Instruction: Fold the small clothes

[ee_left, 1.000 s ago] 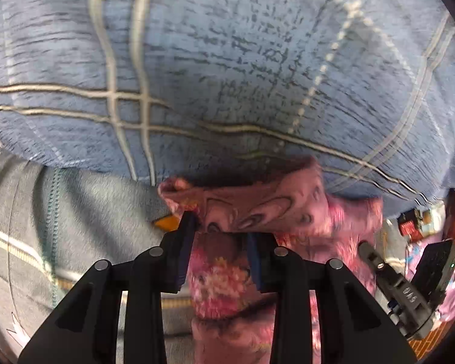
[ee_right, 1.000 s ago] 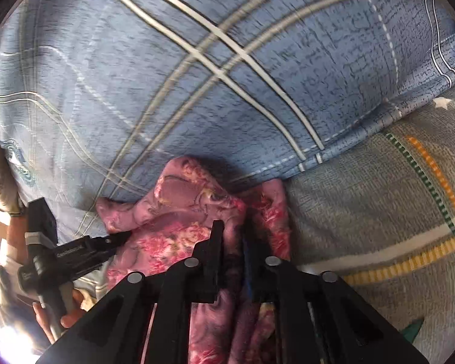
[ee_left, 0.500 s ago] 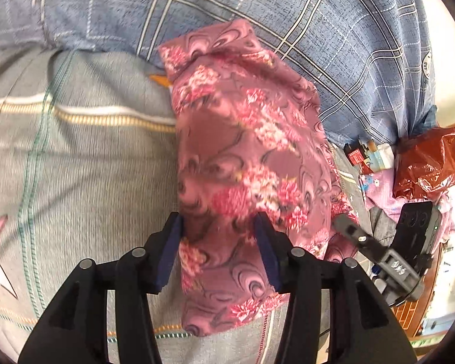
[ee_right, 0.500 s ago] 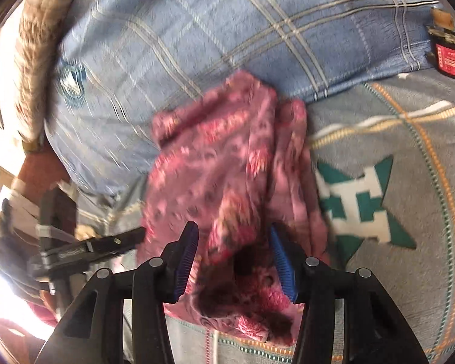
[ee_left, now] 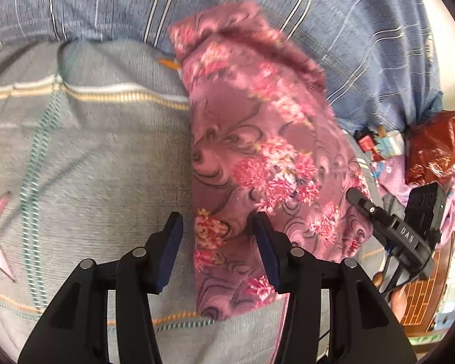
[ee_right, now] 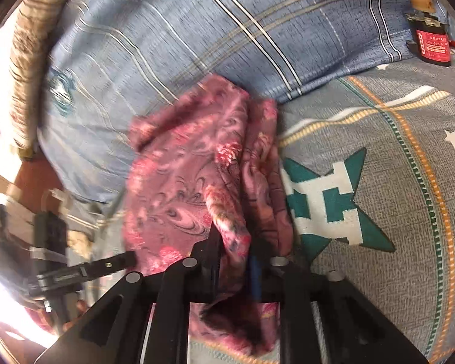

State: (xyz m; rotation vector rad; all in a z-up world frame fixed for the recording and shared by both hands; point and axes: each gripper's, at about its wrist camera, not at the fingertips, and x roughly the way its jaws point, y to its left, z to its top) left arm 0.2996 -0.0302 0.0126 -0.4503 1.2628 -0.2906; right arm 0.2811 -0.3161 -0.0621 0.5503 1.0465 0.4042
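Observation:
A pink floral garment (ee_left: 257,157) lies in a long folded strip on the grey patterned bedspread (ee_left: 100,157), its far end against a blue plaid pillow (ee_left: 348,45). My left gripper (ee_left: 218,242) is open, its jaws straddling the garment's near left edge without pinching it. In the right wrist view the same garment (ee_right: 185,182) shows, and my right gripper (ee_right: 236,261) is shut on a bunched fold of it near its near end. The right gripper also shows at the right in the left wrist view (ee_left: 391,230).
A blue plaid pillow (ee_right: 197,30) fills the far side. A red plastic bag (ee_left: 433,148) and small boxes (ee_left: 379,142) lie at the right. A dark bottle with a red label (ee_right: 430,39) stands at the far right of the bedspread (ee_right: 394,182).
Both grippers pulled back from the pillow and let the garment lie out. The left opened and stays open. The right opened half a second ago and has now shut on a fold.

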